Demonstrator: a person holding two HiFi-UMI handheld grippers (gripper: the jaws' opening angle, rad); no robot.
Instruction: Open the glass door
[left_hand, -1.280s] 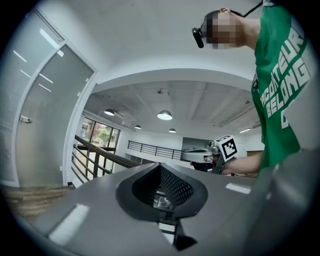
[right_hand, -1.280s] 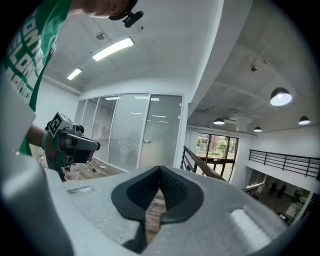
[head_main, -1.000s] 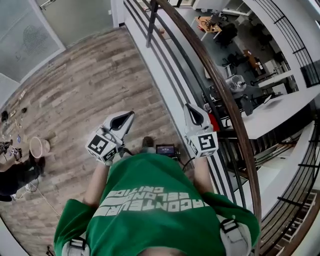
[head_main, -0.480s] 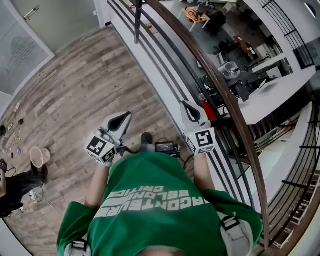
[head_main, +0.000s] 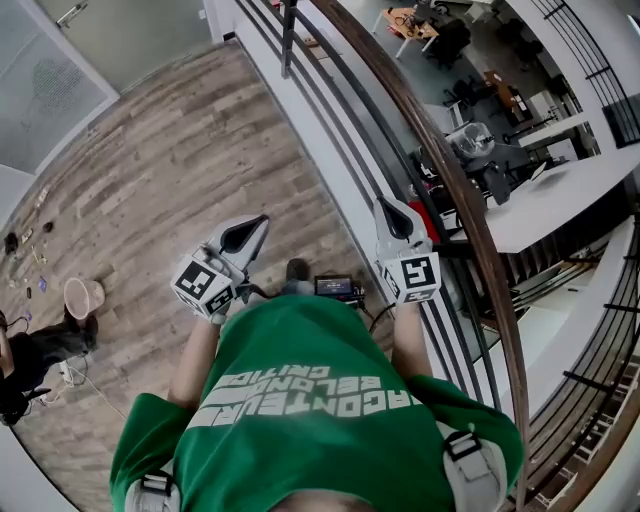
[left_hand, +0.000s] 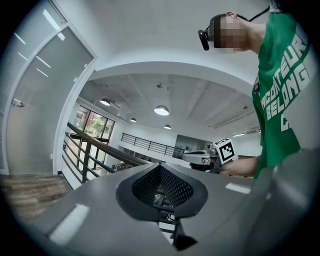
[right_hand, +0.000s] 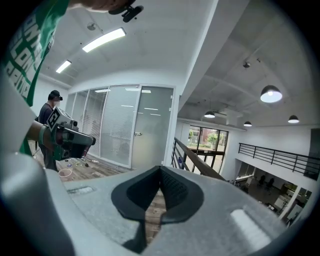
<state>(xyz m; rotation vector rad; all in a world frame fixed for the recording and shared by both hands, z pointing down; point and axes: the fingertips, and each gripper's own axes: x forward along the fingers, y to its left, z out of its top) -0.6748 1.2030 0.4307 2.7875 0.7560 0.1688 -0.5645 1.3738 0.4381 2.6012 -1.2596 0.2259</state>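
1. We hold both grippers out in front of our green shirt (head_main: 310, 400), above the wooden floor (head_main: 170, 160). Neither one touches anything.
2. The left gripper (head_main: 261, 223) has its jaws brought together. In the left gripper view the tips meet and nothing sits between them.
3. The right gripper (head_main: 384, 208) is the same, with its tips meeting and nothing between them. Only a sliver of floor shows through the hollow behind the tips in the right gripper view. This gripper hangs just beside the railing (head_main: 440, 170), on our right.
4. The glass door (right_hand: 152, 127) stands at the far left end of the floor, well apart from both grippers. It looks closed, flush with the glazed wall panels beside it. Its handle (right_hand: 138, 133) sits on the door's left edge.
5. The railing runs along the right side of the floor, from near us to the far end. Beyond it we see a lower level with desks and chairs.
6. Another person (head_main: 25, 355) is at the near left edge of the floor, with a pale round bucket (head_main: 82, 297) just beside them.
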